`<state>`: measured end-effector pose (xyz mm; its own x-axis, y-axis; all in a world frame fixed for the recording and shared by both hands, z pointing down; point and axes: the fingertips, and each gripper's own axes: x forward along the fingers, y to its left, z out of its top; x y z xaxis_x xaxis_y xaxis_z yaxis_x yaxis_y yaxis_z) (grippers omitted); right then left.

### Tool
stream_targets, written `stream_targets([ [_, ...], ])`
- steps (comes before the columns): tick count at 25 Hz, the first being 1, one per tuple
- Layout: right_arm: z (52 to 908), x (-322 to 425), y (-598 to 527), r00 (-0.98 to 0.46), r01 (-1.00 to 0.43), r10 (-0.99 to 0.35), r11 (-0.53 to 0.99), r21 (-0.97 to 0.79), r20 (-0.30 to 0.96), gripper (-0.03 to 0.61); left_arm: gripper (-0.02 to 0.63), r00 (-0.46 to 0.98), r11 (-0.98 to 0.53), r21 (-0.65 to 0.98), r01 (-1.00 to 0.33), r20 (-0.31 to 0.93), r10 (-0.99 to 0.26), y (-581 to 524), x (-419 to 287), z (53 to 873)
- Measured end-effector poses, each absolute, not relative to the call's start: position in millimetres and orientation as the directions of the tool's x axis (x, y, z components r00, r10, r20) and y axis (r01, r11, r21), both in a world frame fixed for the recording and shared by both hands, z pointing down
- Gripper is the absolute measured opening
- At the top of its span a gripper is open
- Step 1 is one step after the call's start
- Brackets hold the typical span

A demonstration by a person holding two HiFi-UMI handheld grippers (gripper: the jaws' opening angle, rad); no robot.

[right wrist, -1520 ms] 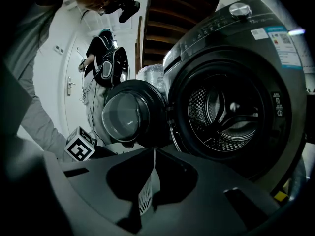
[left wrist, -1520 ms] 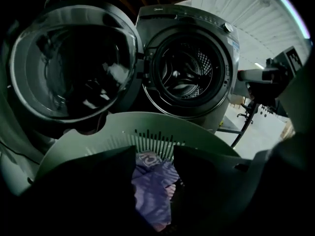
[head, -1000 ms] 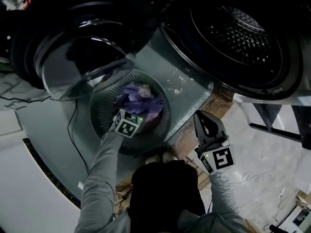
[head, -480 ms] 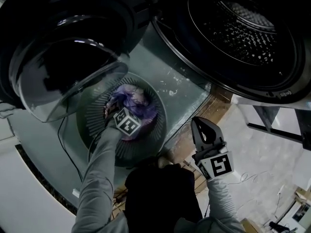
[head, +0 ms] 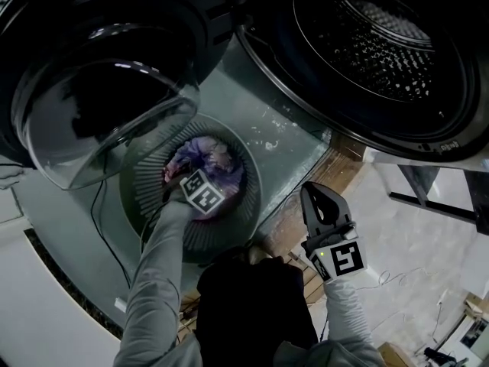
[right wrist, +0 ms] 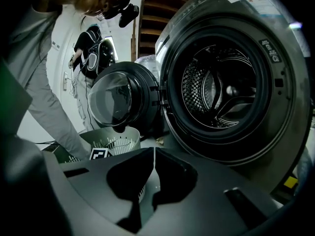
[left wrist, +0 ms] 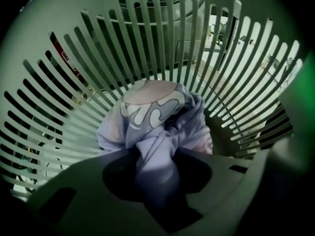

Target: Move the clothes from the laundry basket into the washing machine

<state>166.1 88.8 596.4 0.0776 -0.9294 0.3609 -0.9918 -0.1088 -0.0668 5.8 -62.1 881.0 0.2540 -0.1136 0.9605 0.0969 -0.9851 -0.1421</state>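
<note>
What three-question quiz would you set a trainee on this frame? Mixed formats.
1. True or false: the right hand-held gripper is open.
2. The washing machine door is: A shut; B open, over the laundry basket; C removed.
3. Fill in: the left hand-held gripper pinches a ____ garment.
Key: 1 false, it is shut and empty. 2 B. 3 purple; its jaws have just been closing on it, inside the basket.
</note>
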Motion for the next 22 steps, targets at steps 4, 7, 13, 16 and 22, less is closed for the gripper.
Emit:
stream_targets([
  [4,589.5,163.4,89.6,0.078,-0.991,-0.931,-0.113,-0.078,0.355,0.023,0.133,0.295,-0.98,-0.174,0.099,0.945,-0.138,-61.1,4.0,865.2],
  [7,580.0,160.7,94.2,0.078,-0.99,-0.929,-0.116,-0.084,0.363,0.023,0.132,0.346,-0.982,-0.182,0.048,0.926,-0.154,-64.3,2.5,839.6],
  [13,536.3,152.4,102.1,0.083,-0.986,-0.923,-0.13,-0.102,0.375,0.023,0.13,0.448,-0.983,-0.171,-0.061,0.876,-0.18,-68.1,1.7,757.9],
  [16,503.5,147.5,105.3,0.081,-0.985,-0.923,-0.131,-0.109,0.376,0.023,0.129,0.485,-0.981,-0.18,-0.071,0.853,-0.192,-59.3,-2.9,714.2],
  [22,438.5,135.0,122.2,0.087,-0.983,-0.92,-0.141,-0.115,0.382,0.023,0.127,0.56,-0.977,-0.184,-0.111,0.801,-0.214,-34.8,-11.6,628.2],
])
